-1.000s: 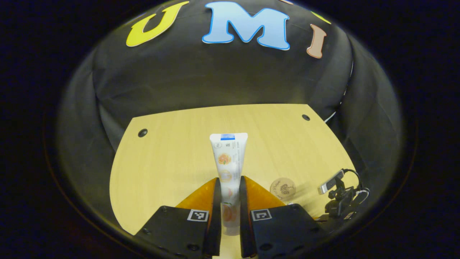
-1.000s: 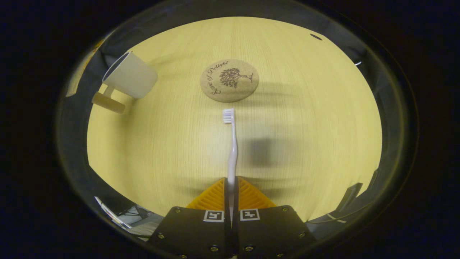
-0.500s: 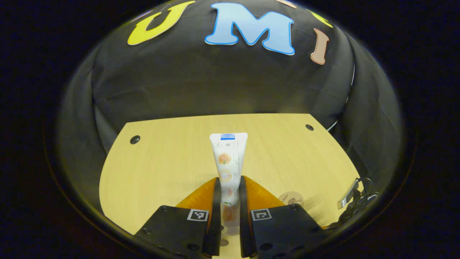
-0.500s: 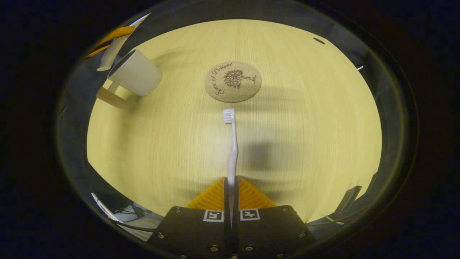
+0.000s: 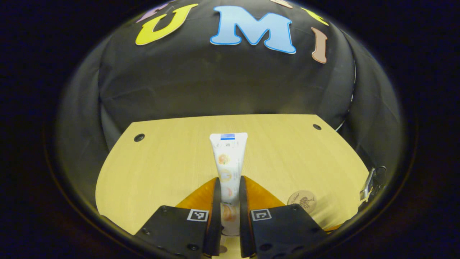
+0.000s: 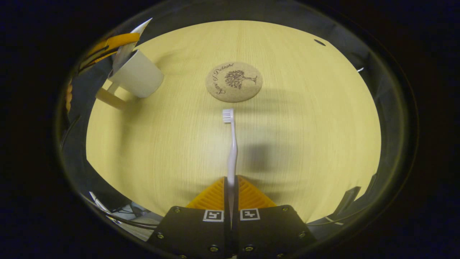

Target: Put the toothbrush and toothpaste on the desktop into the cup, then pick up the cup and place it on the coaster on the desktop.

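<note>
Two claws, both loaded. Left claw (image 5: 228, 189) clamped on white toothpaste tube with orange fruit print (image 5: 228, 162), flat crimped end pointing fwd over pale wood counter (image 5: 161, 158). In right gripper view that tube's end pokes into white cup w/ tan handle (image 6: 136, 75) near counter's far left corner. Right claw (image 6: 231, 187) pinched tight on slim white toothbrush (image 6: 232, 144), bristles fwd, held above counter mid-area. Round cork coaster with tree print (image 6: 234, 81) lies just beyond bristles, well apart from cup.
</note>
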A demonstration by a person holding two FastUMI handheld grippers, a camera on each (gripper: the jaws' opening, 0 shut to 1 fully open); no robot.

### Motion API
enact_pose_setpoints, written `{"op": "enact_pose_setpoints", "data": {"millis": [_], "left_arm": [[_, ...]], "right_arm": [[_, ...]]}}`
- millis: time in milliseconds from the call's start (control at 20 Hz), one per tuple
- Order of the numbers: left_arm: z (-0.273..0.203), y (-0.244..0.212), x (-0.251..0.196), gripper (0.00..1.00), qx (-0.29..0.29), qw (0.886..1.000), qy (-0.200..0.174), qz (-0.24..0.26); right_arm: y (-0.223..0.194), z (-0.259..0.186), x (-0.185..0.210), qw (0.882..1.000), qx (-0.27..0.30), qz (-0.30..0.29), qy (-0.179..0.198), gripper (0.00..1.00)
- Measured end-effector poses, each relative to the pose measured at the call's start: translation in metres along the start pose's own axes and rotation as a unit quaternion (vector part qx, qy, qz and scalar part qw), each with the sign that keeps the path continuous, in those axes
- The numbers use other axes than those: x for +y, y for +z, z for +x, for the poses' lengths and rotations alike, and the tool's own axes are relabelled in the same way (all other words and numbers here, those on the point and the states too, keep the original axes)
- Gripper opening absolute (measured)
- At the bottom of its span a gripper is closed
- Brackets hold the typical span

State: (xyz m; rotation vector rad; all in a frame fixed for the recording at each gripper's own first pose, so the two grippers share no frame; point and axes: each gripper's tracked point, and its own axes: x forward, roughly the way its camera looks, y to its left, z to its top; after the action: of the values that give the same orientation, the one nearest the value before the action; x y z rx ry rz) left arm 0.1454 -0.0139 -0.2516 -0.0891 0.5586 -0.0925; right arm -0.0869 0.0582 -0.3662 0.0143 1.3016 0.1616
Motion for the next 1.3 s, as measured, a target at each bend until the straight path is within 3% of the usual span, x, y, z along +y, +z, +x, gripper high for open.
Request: {"op": "enact_pose_setpoints", "data": {"millis": [250,400,900,950,1000,1300], "left_arm": [[-0.004,-0.008,0.0,0.32,-0.018,1.0,0.006,0.018],[-0.009,-0.015,0.002,0.57,-0.011,1.0,0.008,0.014],[-0.038,-0.025,0.008,0.6,-0.015,1.0,0.014,0.014],[-0.038,-0.025,0.01,0.6,-0.015,1.0,0.016,0.016],[-0.041,-0.025,0.01,0.7,-0.016,1.0,0.017,0.018],[-0.057,-0.02,0.012,0.7,-0.029,0.999,0.02,0.03]], "right_arm": [[0.0,0.0,0.0,1.0,-0.005,0.001,0.002,0.02],[0.0,-0.001,0.0,1.0,-0.006,0.002,0.001,0.02],[0.006,-0.006,0.0,0.999,-0.028,0.018,0.01,0.02],[0.008,-0.008,0.0,0.999,-0.032,0.024,0.012,0.02],[0.011,-0.011,0.001,0.999,-0.036,0.028,0.014,0.02],[0.043,-0.033,0.009,0.995,-0.083,0.039,0.028,0.02]]}}
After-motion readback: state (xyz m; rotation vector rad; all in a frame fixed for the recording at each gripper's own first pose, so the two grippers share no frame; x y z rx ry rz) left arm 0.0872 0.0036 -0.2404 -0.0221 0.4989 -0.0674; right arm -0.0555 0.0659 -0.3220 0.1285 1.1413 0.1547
